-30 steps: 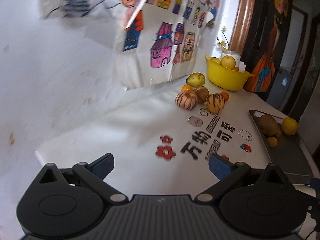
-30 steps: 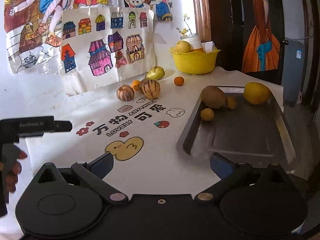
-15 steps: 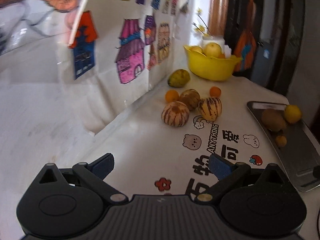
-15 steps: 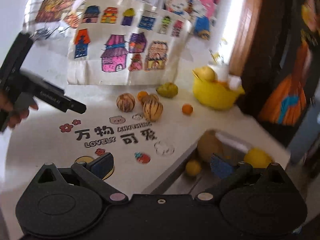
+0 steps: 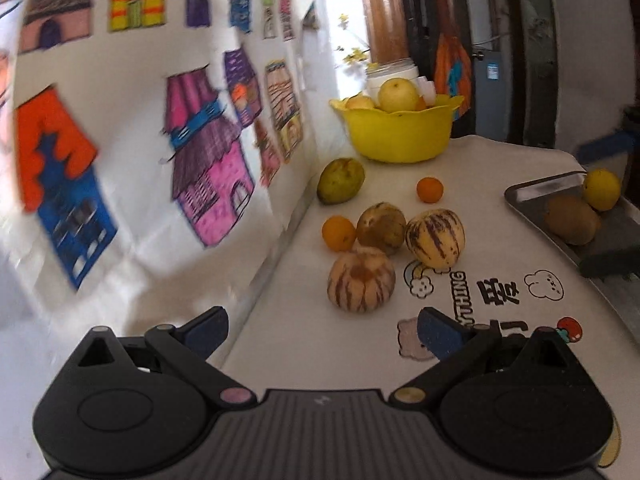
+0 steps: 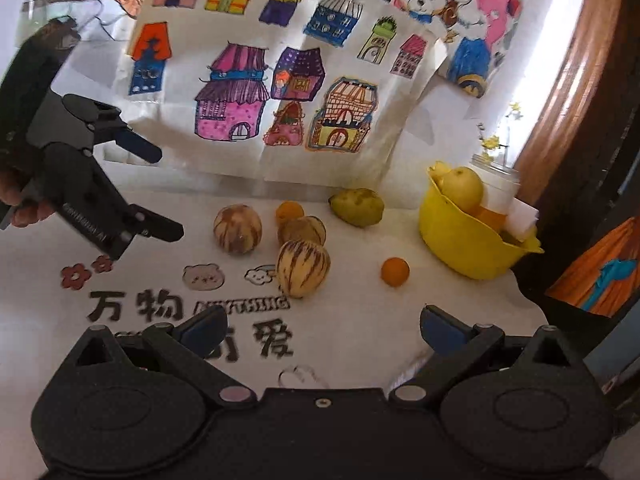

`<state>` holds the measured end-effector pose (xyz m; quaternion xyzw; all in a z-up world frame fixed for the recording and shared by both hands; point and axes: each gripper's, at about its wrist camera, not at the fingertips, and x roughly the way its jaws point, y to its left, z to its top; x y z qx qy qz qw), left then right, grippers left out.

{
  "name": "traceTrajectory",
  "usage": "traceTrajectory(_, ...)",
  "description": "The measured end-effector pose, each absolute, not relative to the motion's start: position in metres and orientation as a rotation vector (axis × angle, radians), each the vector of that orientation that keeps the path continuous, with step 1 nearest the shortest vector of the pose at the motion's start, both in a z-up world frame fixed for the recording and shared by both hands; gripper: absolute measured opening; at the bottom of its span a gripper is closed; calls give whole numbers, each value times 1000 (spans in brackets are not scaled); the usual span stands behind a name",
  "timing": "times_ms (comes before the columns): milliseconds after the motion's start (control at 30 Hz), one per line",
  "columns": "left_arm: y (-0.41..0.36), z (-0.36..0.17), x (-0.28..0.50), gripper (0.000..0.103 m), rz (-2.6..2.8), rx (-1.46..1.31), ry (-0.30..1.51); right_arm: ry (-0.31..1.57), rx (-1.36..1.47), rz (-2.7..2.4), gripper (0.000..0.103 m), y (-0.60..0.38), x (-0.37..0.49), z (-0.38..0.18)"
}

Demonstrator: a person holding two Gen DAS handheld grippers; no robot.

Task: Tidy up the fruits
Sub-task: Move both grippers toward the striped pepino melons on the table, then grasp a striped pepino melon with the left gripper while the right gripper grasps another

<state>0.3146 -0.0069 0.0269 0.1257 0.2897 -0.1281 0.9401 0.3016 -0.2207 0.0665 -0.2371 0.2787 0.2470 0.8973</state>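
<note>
**Both tools closing in on the fruit cluster**

Both tools have swung nearer since a second ago. The left tool (image 5: 322, 330) and right tool (image 6: 320, 330) are hanging spread wide, empty, over the worktop (image 6: 360, 320). Beside the yellow bowl (image 6: 460, 240), striped melons (image 6: 304, 268) and an orange (image 6: 395, 272) are lying loose.

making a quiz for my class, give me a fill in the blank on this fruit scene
1. The bowl holding fruit is coloured ____.
2. Both the left gripper and the right gripper are ____.
3. The kiwi and the lemon lie in the metal ____.

Missing words: yellow; open; tray
</note>
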Motion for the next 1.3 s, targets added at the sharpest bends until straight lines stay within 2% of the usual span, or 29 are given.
traceTrajectory(233, -8, 18, 334, 102, -355, 334, 566, 629, -617, 635, 102, -204, 336, 55)
traceTrajectory(533, -9, 12, 357, 102, -395, 203, 632, 577, -778, 665, 102, -182, 361, 27)
traceTrajectory(767, -14, 12, 366, 102, -433, 268, 620, 534, -870, 746, 102, -177, 365, 18)
traceTrajectory(967, -18, 12, 373, 97, -456, 321, 617, 520, -893, 797, 99, -169, 374, 14)
traceTrajectory(1300, -15, 8, 384, 82, -495, 305, 650, 550, -869, 803, 84, -166, 393, 7)
